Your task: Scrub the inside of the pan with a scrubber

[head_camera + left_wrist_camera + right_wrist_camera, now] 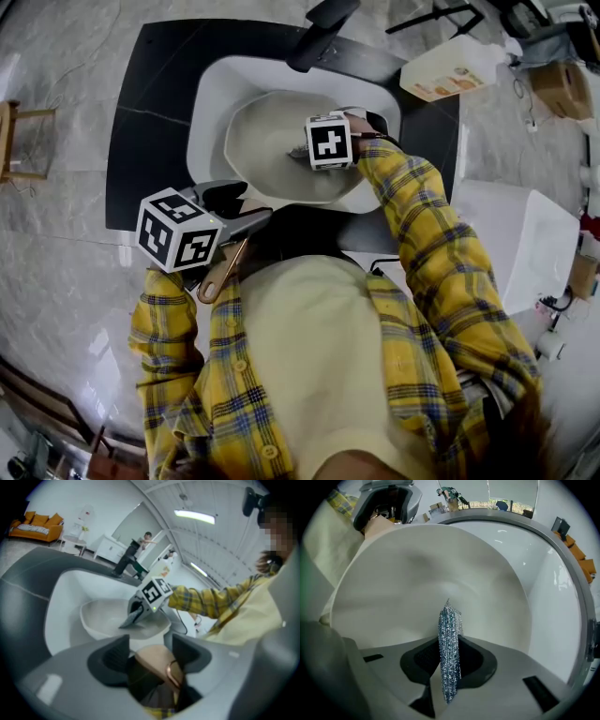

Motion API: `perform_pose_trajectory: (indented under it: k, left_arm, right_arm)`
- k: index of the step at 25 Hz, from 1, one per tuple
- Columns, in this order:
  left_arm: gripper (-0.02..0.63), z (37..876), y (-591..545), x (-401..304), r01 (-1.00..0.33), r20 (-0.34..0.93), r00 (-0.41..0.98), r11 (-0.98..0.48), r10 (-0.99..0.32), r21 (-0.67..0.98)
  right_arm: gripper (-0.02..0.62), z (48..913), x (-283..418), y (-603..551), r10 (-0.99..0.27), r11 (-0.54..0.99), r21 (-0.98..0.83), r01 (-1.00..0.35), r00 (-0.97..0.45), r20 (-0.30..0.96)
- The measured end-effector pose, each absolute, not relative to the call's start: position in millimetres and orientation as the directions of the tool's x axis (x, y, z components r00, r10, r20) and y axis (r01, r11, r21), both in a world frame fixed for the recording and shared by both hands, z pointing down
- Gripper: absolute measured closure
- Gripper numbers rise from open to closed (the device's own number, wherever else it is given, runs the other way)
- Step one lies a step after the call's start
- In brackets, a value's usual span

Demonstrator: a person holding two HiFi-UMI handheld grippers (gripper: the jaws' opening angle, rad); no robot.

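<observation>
A pale, cream-coloured pan (pixel 267 141) sits tilted in the white sink (pixel 208 98). Its tan handle with a copper ring (pixel 159 663) is clamped by my left gripper (pixel 150 651), which appears at the sink's near edge in the head view (pixel 244 217). My right gripper (pixel 300 150) reaches down into the pan and is shut on a silvery blue scrubber (pixel 449 653), held upright on edge. The scrubber's tip lies close over the pan's inner surface (pixel 417 583); contact cannot be told. From the left gripper view, the right gripper (pixel 138 609) leans into the pan (pixel 101 616).
The sink is set in a dark counter (pixel 150 112) with a dark faucet (pixel 319 33) at the back. A white jug (pixel 450 70) lies at the back right, a white box (pixel 525 234) to the right. The sink wall (pixel 555 597) curves close by the pan.
</observation>
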State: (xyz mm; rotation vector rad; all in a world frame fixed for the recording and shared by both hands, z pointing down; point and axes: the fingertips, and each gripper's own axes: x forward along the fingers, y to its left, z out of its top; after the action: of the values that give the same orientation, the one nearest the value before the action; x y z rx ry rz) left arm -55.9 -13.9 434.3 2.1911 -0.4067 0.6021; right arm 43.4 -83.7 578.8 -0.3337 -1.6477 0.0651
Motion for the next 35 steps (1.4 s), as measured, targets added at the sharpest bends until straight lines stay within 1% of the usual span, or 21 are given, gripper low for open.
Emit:
perform_pose_trajectory:
  k: [5,12,18,26,35]
  left_arm:
    - [0.321,433,-14,-56,-0.474,0.545,0.834,-0.62,-0.087,0.626]
    - [0.321,433,-14,-56,-0.473,0.542,0.835,-0.62,-0.091,0.626]
    - [0.321,432,-14,-56,-0.474,0.543,0.835,-0.619,-0.09,0.626]
    - [0.321,432,-14,-55,-0.476,0.548,0.832,-0.623,-0.089,0.621]
    - [0.321,434,-14,-56,-0.472,0.546,0.833,-0.623,-0.085,0.624]
  right_arm:
    - [0.512,573,46,-73,0.329,0.94,-0.318,0.127,-0.087,0.94]
    - [0.512,564,45,-61,0.386,0.92,-0.374,0.116,-0.097,0.917]
    - [0.512,557,42,-53,0.434,0.901,-0.433,0.035,-0.129,0.892]
    - [0.512,545,35,-36,0.507,0.861,-0.508,0.04,-0.162,0.847]
    - [0.512,528,25,-13,0.622,0.778,-0.626,0.043,-0.185,0.761]
